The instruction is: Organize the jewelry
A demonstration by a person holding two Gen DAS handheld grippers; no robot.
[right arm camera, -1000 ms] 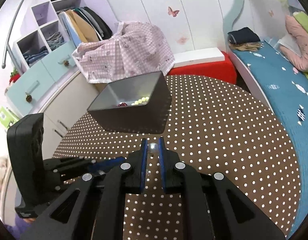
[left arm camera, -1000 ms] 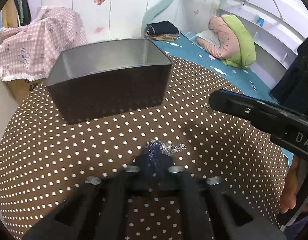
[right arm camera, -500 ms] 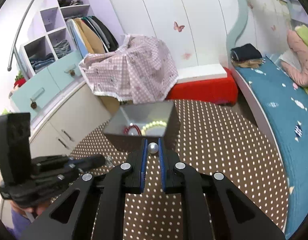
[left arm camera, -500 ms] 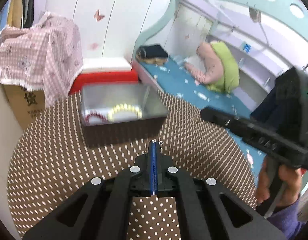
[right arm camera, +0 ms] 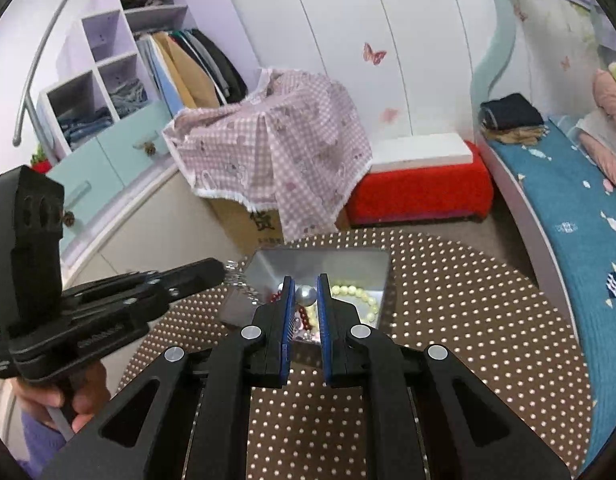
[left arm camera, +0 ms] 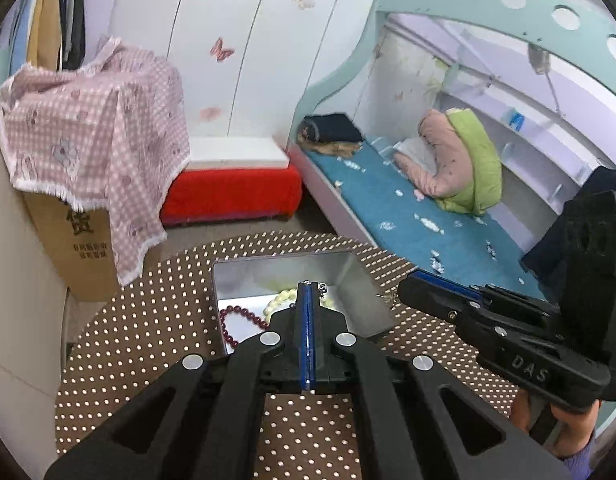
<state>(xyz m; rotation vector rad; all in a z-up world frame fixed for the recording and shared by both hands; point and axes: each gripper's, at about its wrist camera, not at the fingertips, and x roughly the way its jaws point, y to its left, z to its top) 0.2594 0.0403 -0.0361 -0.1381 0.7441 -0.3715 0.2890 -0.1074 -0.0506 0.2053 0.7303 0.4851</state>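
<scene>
Pinching a small round pearl, the right tongs hold it above the metal box. It looks smooth and slippery, so squeeze its middle. Left tongs are closed on a thin chain.

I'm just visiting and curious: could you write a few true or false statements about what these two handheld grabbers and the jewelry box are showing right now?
1. The right gripper holds a silvery bead between its jaws. True.
2. The grey box is empty. False: a dark red bracelet and a pale bead bracelet lie inside.
3. The left gripper has its jaws wide apart. False: they are shut, with a thin chain at their tip.
4. The box stands on a brown dotted tablecloth. True.
</scene>
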